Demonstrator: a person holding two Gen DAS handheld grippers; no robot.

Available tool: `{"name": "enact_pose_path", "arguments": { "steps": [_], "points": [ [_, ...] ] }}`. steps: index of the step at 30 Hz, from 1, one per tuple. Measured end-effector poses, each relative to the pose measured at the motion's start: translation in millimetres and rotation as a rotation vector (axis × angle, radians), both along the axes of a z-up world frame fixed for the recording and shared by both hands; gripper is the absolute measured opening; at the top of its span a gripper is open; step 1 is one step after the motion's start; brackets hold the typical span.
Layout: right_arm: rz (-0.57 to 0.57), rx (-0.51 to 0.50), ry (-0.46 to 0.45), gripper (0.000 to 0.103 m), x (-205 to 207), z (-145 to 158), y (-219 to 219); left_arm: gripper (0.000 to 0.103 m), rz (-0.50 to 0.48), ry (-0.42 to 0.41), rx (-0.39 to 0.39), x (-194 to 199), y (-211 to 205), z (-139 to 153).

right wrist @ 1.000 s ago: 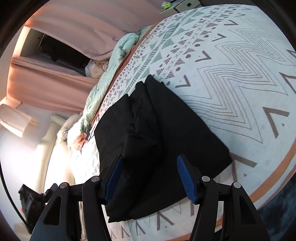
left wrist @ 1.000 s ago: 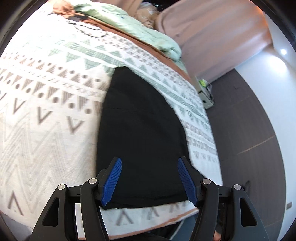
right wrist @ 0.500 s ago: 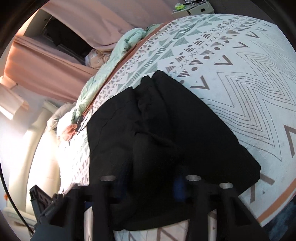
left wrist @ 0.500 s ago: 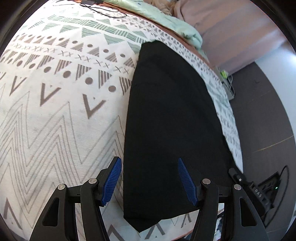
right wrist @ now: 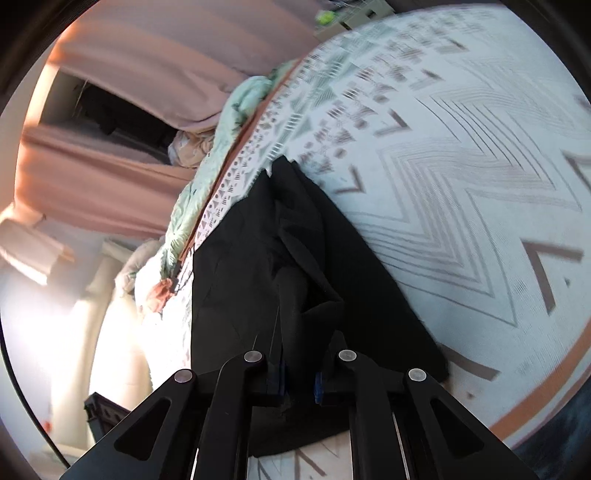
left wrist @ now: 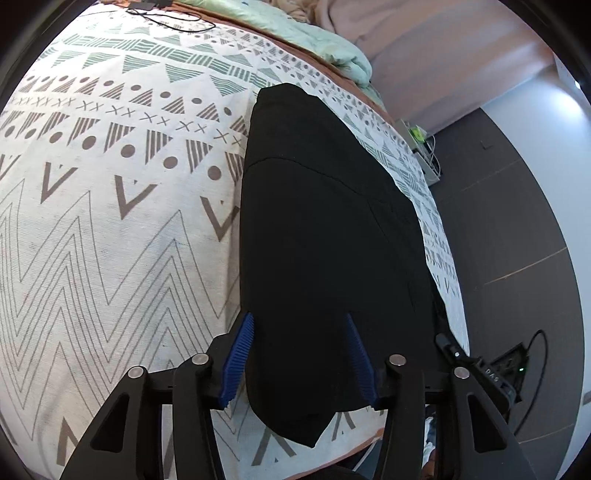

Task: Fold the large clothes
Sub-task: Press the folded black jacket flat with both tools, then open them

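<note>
A large black garment (left wrist: 325,236) lies lengthwise on the patterned bedspread (left wrist: 110,229), near the bed's right edge. My left gripper (left wrist: 299,354) is open, its blue pads straddling the garment's near end just above it. In the right wrist view the same black garment (right wrist: 332,280) shows bunched folds, and my right gripper (right wrist: 297,380) is shut on a fold of it at the near end.
A mint green quilt (left wrist: 303,40) and pink curtains (left wrist: 424,55) lie beyond the bed's far side. Dark floor (left wrist: 517,221) runs along the right, with a power strip and cable (left wrist: 513,365). A black cable (left wrist: 166,22) lies on the far bedspread.
My right gripper has gone from open to shut on the black garment's fold. My left gripper has shifted over the garment's near end and stayed open.
</note>
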State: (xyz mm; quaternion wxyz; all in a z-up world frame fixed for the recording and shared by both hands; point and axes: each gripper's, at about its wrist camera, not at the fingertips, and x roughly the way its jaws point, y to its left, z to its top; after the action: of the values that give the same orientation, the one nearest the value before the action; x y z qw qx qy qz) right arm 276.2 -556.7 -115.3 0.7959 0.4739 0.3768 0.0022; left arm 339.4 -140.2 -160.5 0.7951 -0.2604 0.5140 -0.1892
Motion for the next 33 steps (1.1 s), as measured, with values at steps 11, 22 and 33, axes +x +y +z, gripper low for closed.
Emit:
{"name": "enact_pose_path", "arguments": {
  "steps": [11,22,33],
  "points": [
    [-0.008,0.083,0.003,0.009,-20.7,-16.8,-21.1,0.047,-0.062,0.018,-0.065,1.7,-11.8,-1.7],
    [0.016,0.131,0.03,0.027,-18.2,-33.3,-39.2,0.047,-0.037,0.017,0.006,24.8,-21.3,-3.1],
    [0.145,-0.08,0.048,0.069,18.5,9.6,-74.3,0.047,0.021,0.007,0.061,59.0,-7.4,5.0]
  ]
}}
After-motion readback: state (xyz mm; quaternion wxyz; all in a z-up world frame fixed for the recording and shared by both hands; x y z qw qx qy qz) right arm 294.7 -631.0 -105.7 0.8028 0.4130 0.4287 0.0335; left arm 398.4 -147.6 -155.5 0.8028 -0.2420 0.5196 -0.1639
